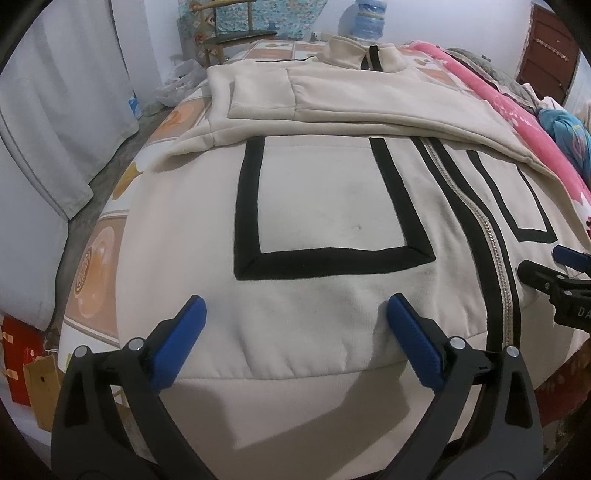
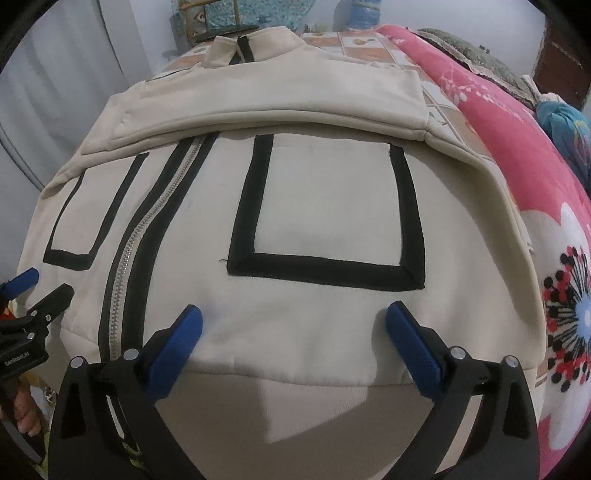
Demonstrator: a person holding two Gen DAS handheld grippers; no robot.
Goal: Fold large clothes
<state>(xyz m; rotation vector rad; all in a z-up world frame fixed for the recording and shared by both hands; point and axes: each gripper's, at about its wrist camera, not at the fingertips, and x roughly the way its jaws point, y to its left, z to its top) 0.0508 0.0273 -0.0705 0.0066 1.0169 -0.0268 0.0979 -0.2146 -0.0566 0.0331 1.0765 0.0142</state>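
Observation:
A cream zip jacket [image 1: 332, 206] [image 2: 325, 206] lies front up on a bed, with black-trimmed pockets and a silver zipper [image 1: 491, 236] [image 2: 129, 251] down its middle. Both sleeves [image 1: 332, 96] [image 2: 277, 96] are folded across the chest. My left gripper [image 1: 297, 301] stands open just above the hem below one pocket, with only flat cloth between its blue pads. My right gripper [image 2: 293, 308] is open the same way below the other pocket. Each one shows at the edge of the other's view: the right gripper [image 1: 561, 273] and the left gripper [image 2: 33, 291].
A pink flowered blanket [image 1: 535, 136] [image 2: 535, 184] runs along the jacket's right side. The patterned bed sheet [image 1: 92, 251] shows to the left, and a white curtain [image 1: 55, 110] hangs beyond it. A red box [image 1: 18, 354] sits on the floor at lower left. A water bottle [image 1: 365, 18] stands at the back.

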